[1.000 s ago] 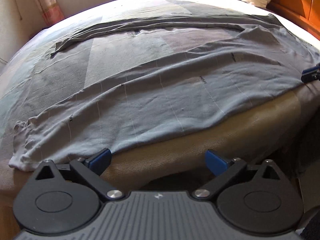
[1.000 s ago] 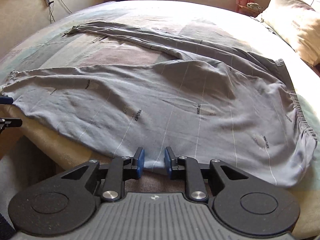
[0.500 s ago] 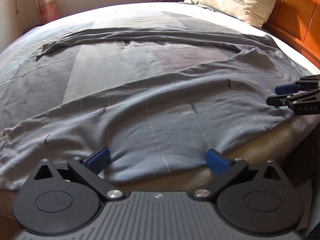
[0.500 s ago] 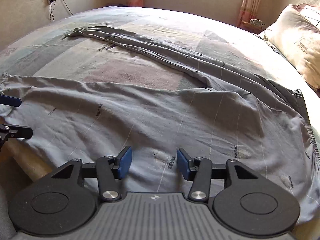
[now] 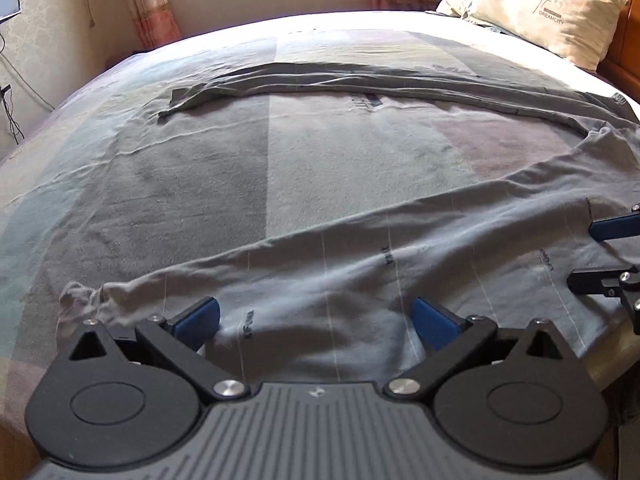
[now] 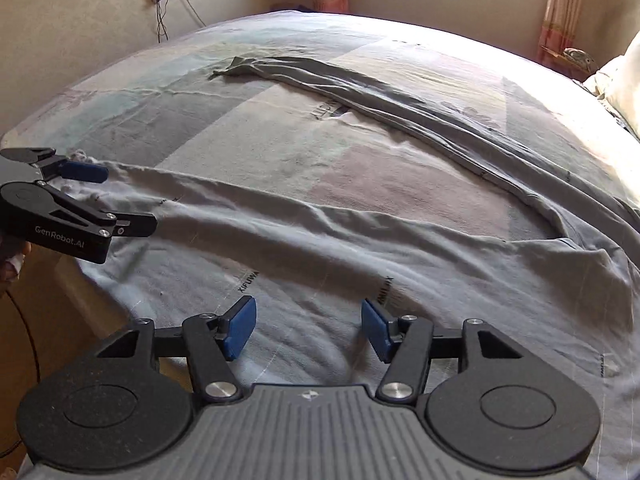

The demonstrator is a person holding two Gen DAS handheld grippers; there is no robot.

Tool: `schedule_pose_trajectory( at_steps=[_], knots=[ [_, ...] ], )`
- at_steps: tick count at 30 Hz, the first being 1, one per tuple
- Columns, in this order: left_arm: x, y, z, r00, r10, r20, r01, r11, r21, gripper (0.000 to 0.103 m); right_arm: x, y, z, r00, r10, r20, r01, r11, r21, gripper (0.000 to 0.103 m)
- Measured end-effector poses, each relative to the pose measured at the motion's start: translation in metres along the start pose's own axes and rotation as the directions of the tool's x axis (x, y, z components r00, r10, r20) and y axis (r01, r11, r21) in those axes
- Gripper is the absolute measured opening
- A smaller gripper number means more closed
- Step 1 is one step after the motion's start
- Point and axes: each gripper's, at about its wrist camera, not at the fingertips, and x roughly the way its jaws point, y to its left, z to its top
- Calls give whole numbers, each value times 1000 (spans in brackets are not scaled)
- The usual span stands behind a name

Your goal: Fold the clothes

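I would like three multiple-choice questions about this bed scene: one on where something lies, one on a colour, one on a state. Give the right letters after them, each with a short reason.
1. Where is the pillow?
A. at the far right corner of the bed, by the wooden headboard
B. under the grey trousers
C. on the floor

2. What colour are the pads of the right gripper?
A. red
B. blue
C. white

3. How do the grey trousers lie?
A. folded into a small square
B. hanging on the curtain
C. spread out, the two legs apart in a V

Answers:
1. A: the left wrist view shows it against the orange wood.
2. B: both pads are blue.
3. C: bedsheet shows bare between the legs.
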Motion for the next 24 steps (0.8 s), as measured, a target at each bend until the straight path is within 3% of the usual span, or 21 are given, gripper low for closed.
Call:
schedule_pose_trajectory(
  at_steps=[1, 5, 8, 10, 13, 16, 20, 22, 24],
  knots=[
    [-4, 7, -9, 1000, -23, 1, 23, 998, -56, 102, -2, 5, -6, 1000, -22, 14, 22, 1000, 0, 66],
    [-29, 9, -38, 1000, -25, 1, 25, 1000, -18, 102, -20, 5, -23, 999, 23, -37, -23, 1000, 9, 72],
    [-37, 18, -27, 998, -59, 23, 59, 998, -3, 102, -27, 3, -17, 994, 74, -76, -73, 997, 24, 72],
    [-33, 24, -14, 997, -49, 59, 49, 999, -7, 102, -24, 5, -5, 993, 113, -32, -111, 993, 47, 72],
    [-18, 33, 0, 996, -30, 82, 34, 999, -40, 102, -8, 17, 16, 991, 127, 30, -128, 991, 38, 72],
    [5, 44, 3, 999, 30, 43, -26, 995, -94, 102, 11, 31, 20, 989, 149, 12, -149, 988, 37, 72],
    [7, 54, -2, 998, 35, 54, -29, 993, -115, 103, 4, 60, 0, 981, 187, -41, -190, 980, -63, 99],
    [5, 57, -1, 998, 44, 50, -38, 993, -114, 102, -3, 70, -4, 972, 219, -83, -228, 966, -124, 100],
    [2, 55, 7, 997, 48, 54, -41, 990, -134, 102, -7, 66, 1, 968, 240, -80, -247, 963, -104, 96]
  ],
)
